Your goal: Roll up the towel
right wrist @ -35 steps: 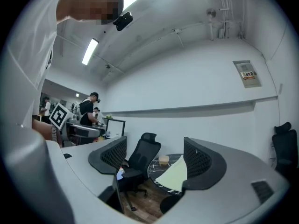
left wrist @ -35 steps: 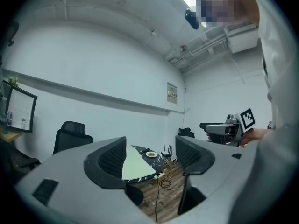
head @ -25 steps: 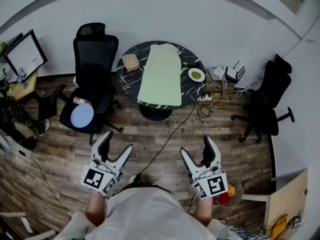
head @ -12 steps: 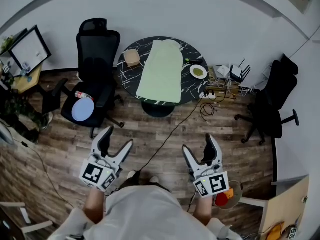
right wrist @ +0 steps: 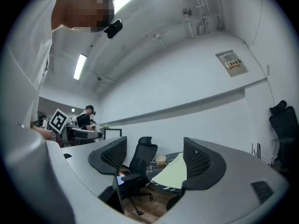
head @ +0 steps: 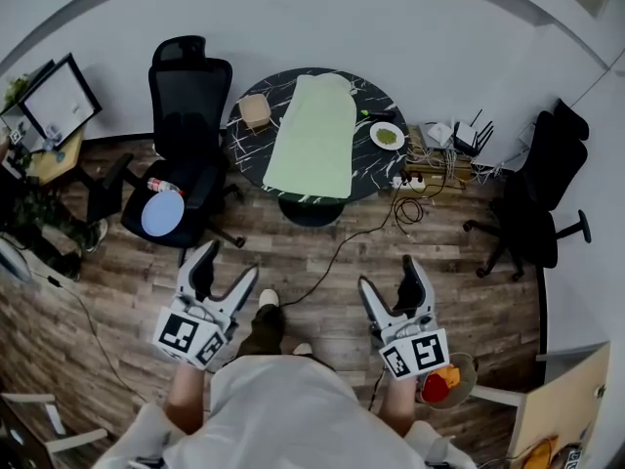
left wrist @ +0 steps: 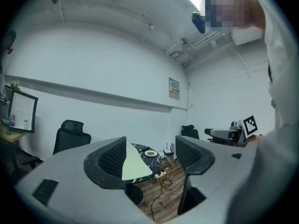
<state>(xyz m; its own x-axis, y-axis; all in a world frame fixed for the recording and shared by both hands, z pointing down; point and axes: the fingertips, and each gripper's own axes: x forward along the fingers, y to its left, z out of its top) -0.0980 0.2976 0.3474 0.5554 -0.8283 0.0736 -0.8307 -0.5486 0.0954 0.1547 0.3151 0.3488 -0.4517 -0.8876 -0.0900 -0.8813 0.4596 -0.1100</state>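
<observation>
A pale green towel (head: 313, 137) lies flat and unrolled across a round black marble-patterned table (head: 367, 171), its near end hanging over the table's front edge. The towel (left wrist: 133, 164) shows past the jaws in the left gripper view, and the towel (right wrist: 174, 173) shows in the right gripper view too. My left gripper (head: 226, 271) is held above the wooden floor, well short of the table, open with nothing between its jaws. My right gripper (head: 389, 281) is level with it on the right, also open and empty.
On the table stand a small tan box (head: 256, 111) and a white plate (head: 387, 137) with something green. A black office chair (head: 182, 130) holding a blue disc (head: 161, 215) stands left of the table. Cables (head: 410, 198) trail over the floor; another black chair (head: 539, 198) stands right.
The table and towel have shifted slightly in the head view as the person steps forward; a foot now shows between the grippers. Both grippers stay open and keep their spacing.
</observation>
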